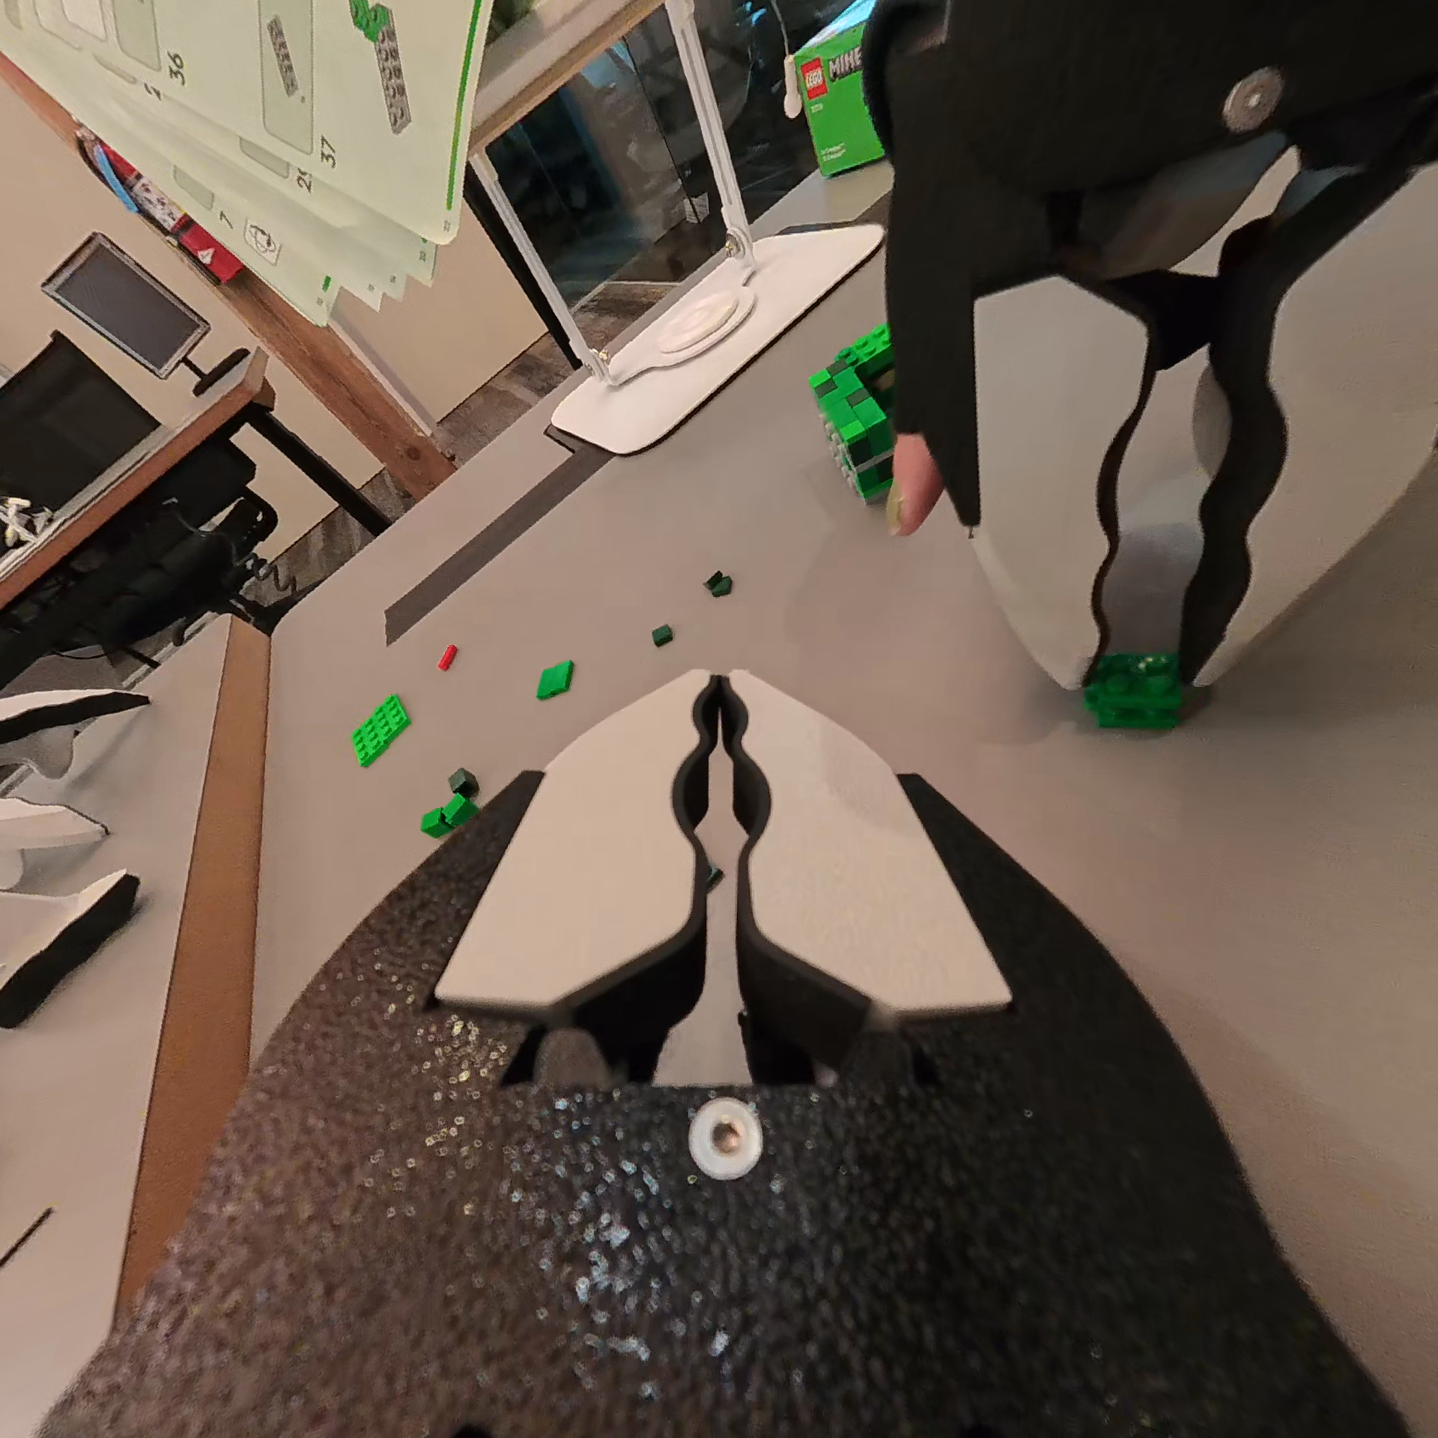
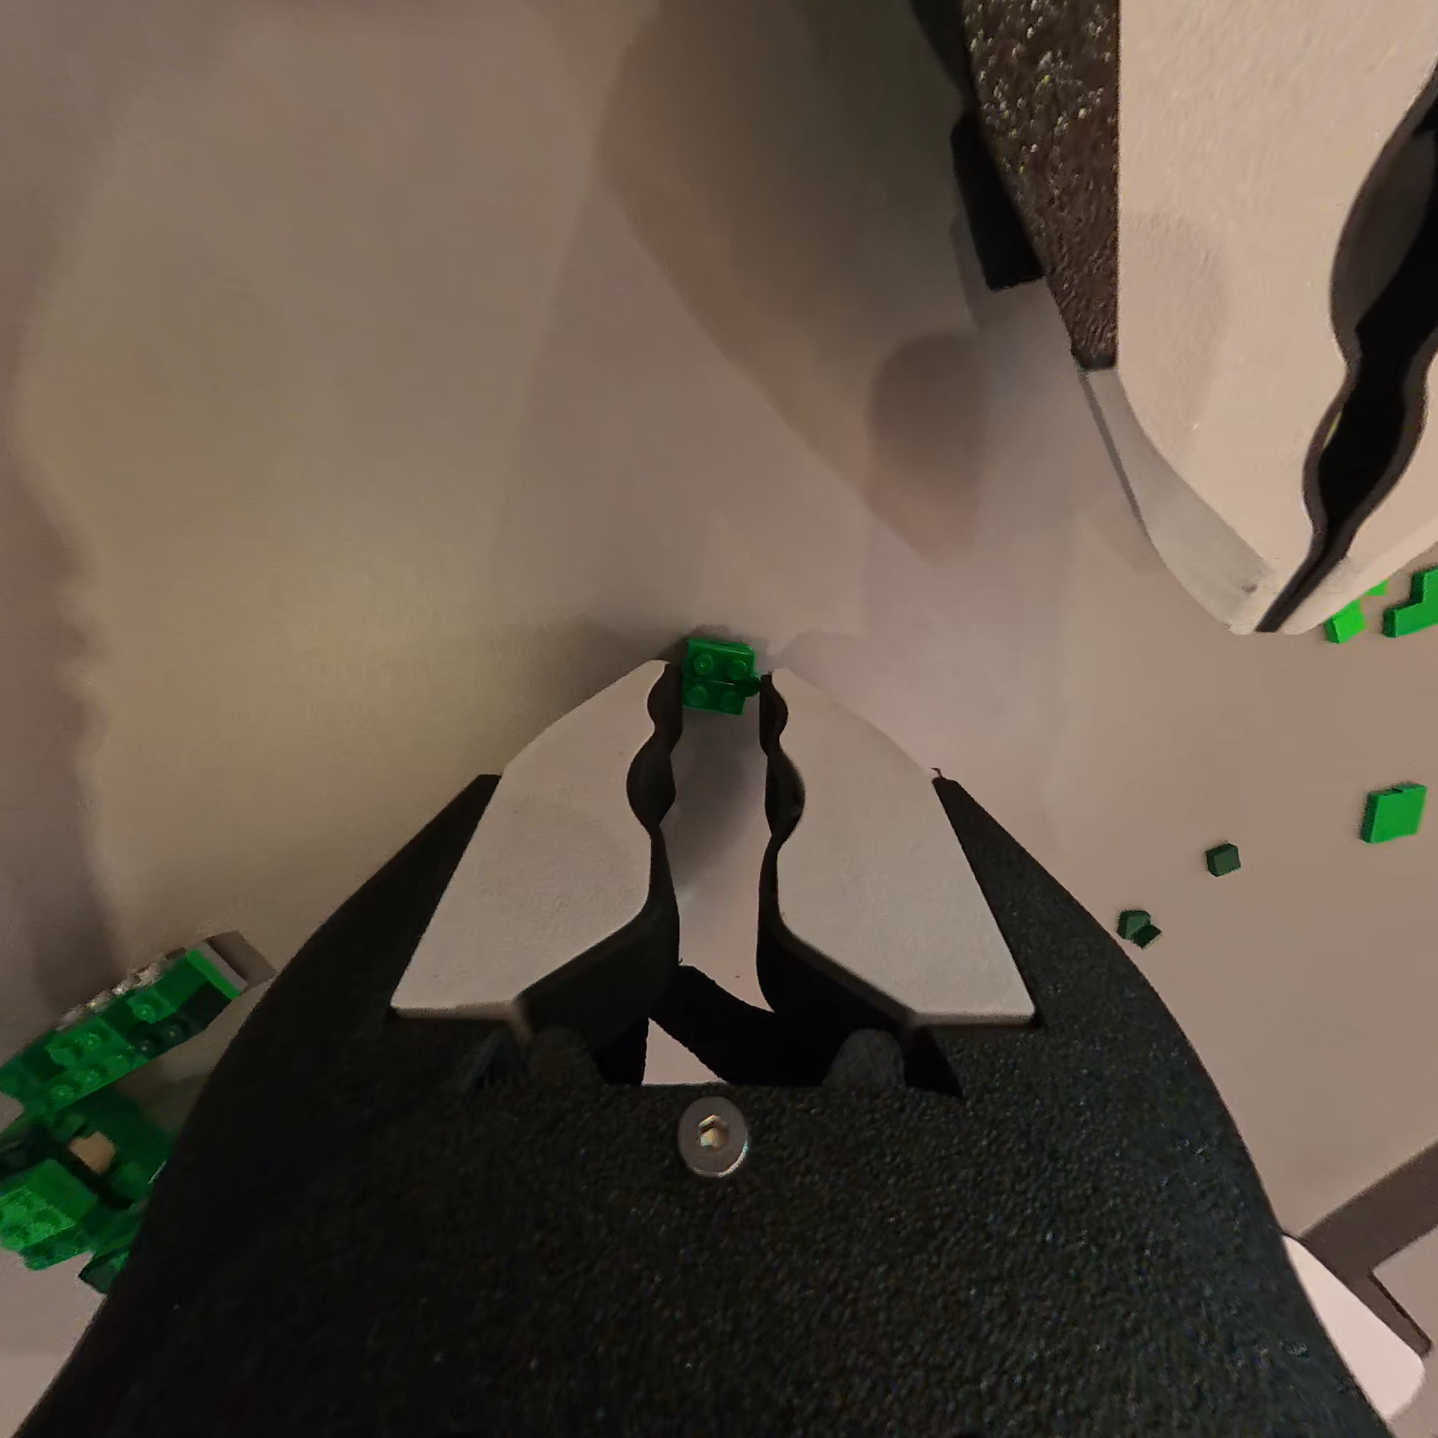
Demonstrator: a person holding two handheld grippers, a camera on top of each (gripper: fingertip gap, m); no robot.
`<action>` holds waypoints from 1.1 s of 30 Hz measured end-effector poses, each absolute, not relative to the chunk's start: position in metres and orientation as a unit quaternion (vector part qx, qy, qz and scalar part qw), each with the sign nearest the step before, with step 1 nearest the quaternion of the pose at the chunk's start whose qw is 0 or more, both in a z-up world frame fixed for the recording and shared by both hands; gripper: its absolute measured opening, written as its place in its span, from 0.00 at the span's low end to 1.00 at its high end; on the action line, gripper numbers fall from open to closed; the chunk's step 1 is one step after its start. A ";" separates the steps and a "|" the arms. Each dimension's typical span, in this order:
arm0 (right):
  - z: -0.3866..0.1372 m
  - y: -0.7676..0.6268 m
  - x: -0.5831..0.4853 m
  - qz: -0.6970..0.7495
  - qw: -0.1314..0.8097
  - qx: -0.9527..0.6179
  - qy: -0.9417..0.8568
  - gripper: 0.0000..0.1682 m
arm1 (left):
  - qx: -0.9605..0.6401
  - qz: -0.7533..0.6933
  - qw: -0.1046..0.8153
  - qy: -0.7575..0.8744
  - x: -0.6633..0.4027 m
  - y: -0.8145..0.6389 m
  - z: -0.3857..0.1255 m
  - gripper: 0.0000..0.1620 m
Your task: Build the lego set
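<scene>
My right gripper (image 2: pixel 714 685) points down at the grey table (image 2: pixel 311 467). Its two fingertips are closed on the sides of a small green stack of studded plates (image 2: pixel 716 671) that rests on the table. In the left wrist view the same gripper (image 1: pixel 1144 673) stands at the right over that stack (image 1: pixel 1134 692). My left gripper (image 1: pixel 720 685) is shut and empty, hovering over the table; it also shows in the right wrist view (image 2: pixel 1268 622). A partly built green cube (image 1: pixel 852 412) stands behind a person's thumb (image 1: pixel 917 490), and also shows in the right wrist view (image 2: pixel 78 1089).
Loose pieces lie left of my left gripper: a bright green studded plate (image 1: pixel 381 730), a green tile (image 1: pixel 555 678), a red piece (image 1: pixel 447 657), small dark green pieces (image 1: pixel 662 635). An instruction booklet (image 1: pixel 272 117) hangs on a white stand (image 1: pixel 724 327). A green box (image 1: pixel 844 101) sits behind. The left gripper's tips are roughly 10 cm from the right gripper's. Both grippers' tips are roughly 15 cm from the partly built green cube (image 1: pixel 852 412).
</scene>
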State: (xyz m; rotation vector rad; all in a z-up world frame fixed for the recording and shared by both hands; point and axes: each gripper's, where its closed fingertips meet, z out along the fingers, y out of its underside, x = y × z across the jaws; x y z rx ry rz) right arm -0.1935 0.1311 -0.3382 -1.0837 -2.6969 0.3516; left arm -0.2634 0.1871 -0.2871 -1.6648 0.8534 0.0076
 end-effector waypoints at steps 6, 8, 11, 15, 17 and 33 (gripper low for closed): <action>-0.340 0.130 -0.194 0.120 0.098 -0.371 -0.916 0.11 | -0.717 0.007 0.589 0.374 -0.262 0.186 -0.288 0.00; -0.340 0.130 -0.195 0.120 0.098 -0.369 -0.916 0.11 | -0.718 0.006 0.586 0.375 -0.262 0.186 -0.290 0.00; -0.340 0.130 -0.193 0.115 0.096 -0.365 -0.919 0.11 | -0.719 0.006 0.585 0.375 -0.262 0.186 -0.290 0.00; -0.340 0.131 -0.192 0.114 0.096 -0.369 -0.918 0.11 | -0.721 0.005 0.582 0.377 -0.262 0.186 -0.292 0.00; -0.340 0.131 -0.192 0.115 0.095 -0.369 -0.917 0.11 | -0.722 0.004 0.579 0.378 -0.261 0.186 -0.293 0.00; -0.344 0.130 -0.189 0.136 0.090 -0.399 -0.902 0.16 | -0.728 0.001 0.566 0.387 -0.260 0.185 -0.298 0.00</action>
